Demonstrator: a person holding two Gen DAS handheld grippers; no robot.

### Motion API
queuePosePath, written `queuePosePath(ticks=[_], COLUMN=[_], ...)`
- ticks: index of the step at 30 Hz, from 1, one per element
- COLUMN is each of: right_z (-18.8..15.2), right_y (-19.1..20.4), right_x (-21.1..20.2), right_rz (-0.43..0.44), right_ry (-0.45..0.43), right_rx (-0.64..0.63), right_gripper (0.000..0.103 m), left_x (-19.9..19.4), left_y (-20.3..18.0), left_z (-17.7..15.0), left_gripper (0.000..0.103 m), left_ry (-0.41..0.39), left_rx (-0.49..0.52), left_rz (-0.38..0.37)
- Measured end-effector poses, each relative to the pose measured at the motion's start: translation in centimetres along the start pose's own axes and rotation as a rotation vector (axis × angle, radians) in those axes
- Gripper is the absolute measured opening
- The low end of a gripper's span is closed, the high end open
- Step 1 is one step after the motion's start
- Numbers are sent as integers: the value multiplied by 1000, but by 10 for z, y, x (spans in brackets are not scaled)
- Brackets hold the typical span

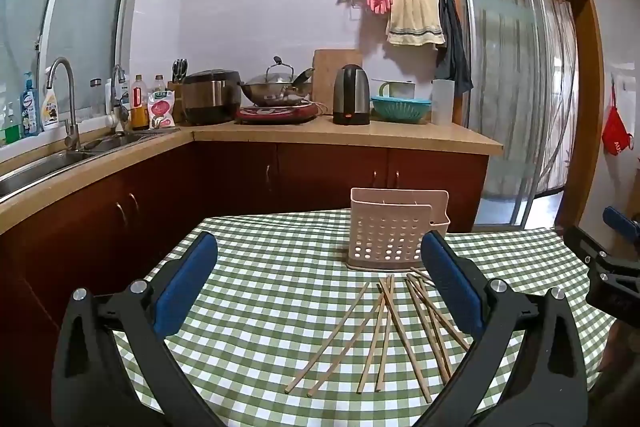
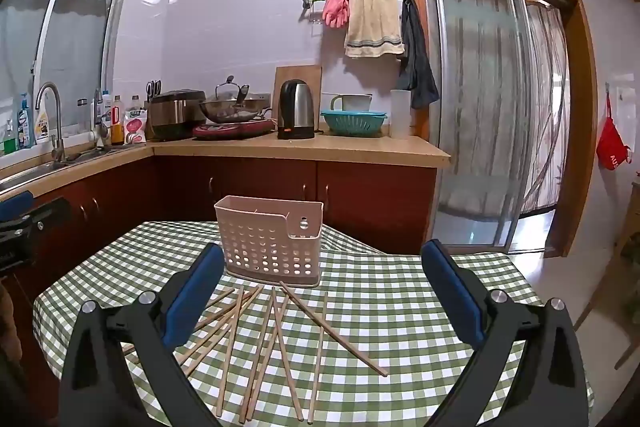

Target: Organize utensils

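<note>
Seemingly nothing is gripped yet: both grippers' fingers [image 1: 452, 287] [image 2: 450, 293] are wide; a chopstick [image 2: 332, 329], lower centre, must be pinched for the basket [image 2: 272, 239].

Right blue-padded black gripper finger [image 1: 452, 291] covers part of the scattered pale wooden chopsticks [image 1: 384, 331]; left finger [image 2: 196, 301] hides others in the right wrist view. Inside of the pink perforated plastic utensil holder [image 2: 269, 241] cannot be made out. Labels on the bottles by the steel sink [image 1: 30, 105] too small to read.

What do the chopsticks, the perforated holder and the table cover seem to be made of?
Chopsticks: probably bamboo or light wood, matte tan, no shine. Holder: likely moulded plastic, pale pink, with even rows of punched holes and thin smooth walls. Table cover: green-and-white check, apparently cloth, since it drapes and folds at the far edge; a coated fabric cannot be ruled out.
</note>
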State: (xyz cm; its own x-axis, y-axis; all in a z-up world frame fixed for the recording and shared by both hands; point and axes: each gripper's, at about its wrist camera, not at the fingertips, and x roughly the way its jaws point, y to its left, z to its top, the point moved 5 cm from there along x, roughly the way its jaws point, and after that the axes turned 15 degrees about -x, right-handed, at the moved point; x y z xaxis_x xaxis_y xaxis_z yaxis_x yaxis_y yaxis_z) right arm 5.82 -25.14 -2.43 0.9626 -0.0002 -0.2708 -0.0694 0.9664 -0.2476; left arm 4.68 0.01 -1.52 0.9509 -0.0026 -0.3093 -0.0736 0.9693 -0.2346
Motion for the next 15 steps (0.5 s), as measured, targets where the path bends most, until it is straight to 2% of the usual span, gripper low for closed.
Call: queuePosePath(ticks=[15], right_z=[2], right_y=[0], right_x=[-6], right_rz=[-5], right_ry=[-9], right_rx=[-1], right_gripper=[96], left_x=[-3], left_y=[-1], left_z=[6], left_gripper=[99], left_ry=[-23], left_rx=[-3], left_rz=[1])
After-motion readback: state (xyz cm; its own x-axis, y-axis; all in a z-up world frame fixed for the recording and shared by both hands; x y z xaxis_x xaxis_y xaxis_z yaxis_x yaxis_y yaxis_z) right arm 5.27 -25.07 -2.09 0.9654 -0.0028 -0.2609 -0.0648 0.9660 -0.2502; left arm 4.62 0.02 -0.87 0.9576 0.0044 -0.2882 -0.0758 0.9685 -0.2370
